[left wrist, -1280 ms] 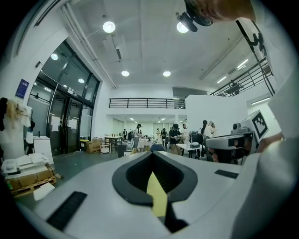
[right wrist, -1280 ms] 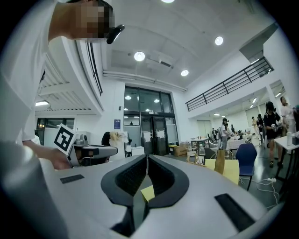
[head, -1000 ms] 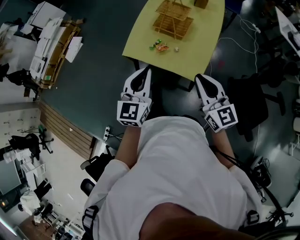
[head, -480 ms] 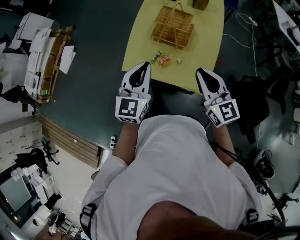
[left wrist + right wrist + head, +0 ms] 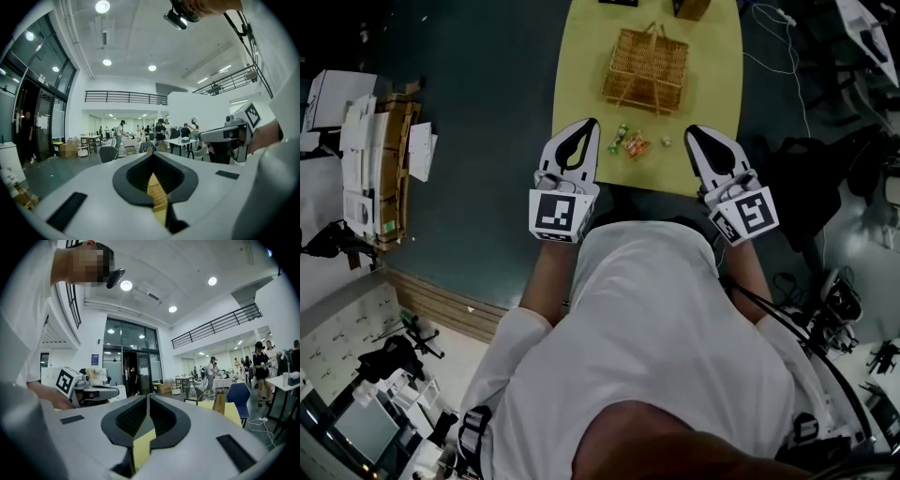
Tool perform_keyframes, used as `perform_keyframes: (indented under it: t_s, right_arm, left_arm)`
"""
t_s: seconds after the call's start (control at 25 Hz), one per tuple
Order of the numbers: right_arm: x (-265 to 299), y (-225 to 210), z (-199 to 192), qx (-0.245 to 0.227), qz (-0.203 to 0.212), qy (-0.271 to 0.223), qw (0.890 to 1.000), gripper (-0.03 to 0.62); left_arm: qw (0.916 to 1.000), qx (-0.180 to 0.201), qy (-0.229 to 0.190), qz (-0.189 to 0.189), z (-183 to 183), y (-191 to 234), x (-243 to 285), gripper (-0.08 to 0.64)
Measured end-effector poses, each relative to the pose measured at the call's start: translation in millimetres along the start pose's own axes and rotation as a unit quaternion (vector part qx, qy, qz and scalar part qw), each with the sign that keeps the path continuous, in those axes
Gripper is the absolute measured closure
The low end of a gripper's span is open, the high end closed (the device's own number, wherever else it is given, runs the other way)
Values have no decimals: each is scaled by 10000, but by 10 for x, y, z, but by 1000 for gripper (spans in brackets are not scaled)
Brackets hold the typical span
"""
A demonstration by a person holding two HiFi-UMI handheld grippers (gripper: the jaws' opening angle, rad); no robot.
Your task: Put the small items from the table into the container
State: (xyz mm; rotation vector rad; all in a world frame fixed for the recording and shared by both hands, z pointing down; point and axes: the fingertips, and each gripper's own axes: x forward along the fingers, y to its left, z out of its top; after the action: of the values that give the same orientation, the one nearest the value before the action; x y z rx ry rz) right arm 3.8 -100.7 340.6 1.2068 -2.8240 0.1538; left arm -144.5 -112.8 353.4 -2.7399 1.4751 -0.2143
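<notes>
Left gripper [image 5: 587, 127], right gripper [image 5: 694, 133]: jaws pressed together, nothing between them. Small items [image 5: 630, 144] lie on table [image 5: 712, 84], just this side of basket [image 5: 645, 67], not touching it. Basket looks empty. Judgement: spread jaws before reaching, take one item at a time, pinch low.

Head view: a stack of flat white cardboard sheets [image 5: 380, 159] lies on the dark teal floor [image 5: 487, 112] at the left. It is well apart from a black office chair [image 5: 811, 187] at the right, and a thin white cable [image 5: 776, 15] trails near the top right. Gripper views: a white hall with round ceiling lights [image 5: 102, 6], a black-railed upper gallery [image 5: 125, 97], glass entrance doors [image 5: 131, 371], a blue chair [image 5: 239, 397] and distant standing people [image 5: 160, 131].
</notes>
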Motion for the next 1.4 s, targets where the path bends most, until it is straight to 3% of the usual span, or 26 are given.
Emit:
perform_keyframes:
  t_s: [0.28,0.44,0.72,0.92,1.08,1.4]
  right_arm:
    - [153,-318,-72,138,-241,140,9995,575]
    - [52,-589,-130,248,-240,194,9992,575]
    - [102,-635,-253,365,107,323,9988,575]
    - [107,-530,-400,472,276,494,9973,575]
    - [64,-463,-535,627,296,677,9953,575]
    - [-132,-554,-758,810,118,1027,9913,575]
  left_arm:
    - [9993,-155,105,-312,-142,67,451,552]
    - [9988,-258,143,-387,-181,-139,683,552]
    - [9986,-263,453,-124,-476,-157,694,552]
    - [9929,-446,1096,-94,-1245,-96,673,552]
    - [9834,-616,1694,-219,-1974,-66,734,549]
    - [9441,-897,3046,-887,-3438,-347,911,430]
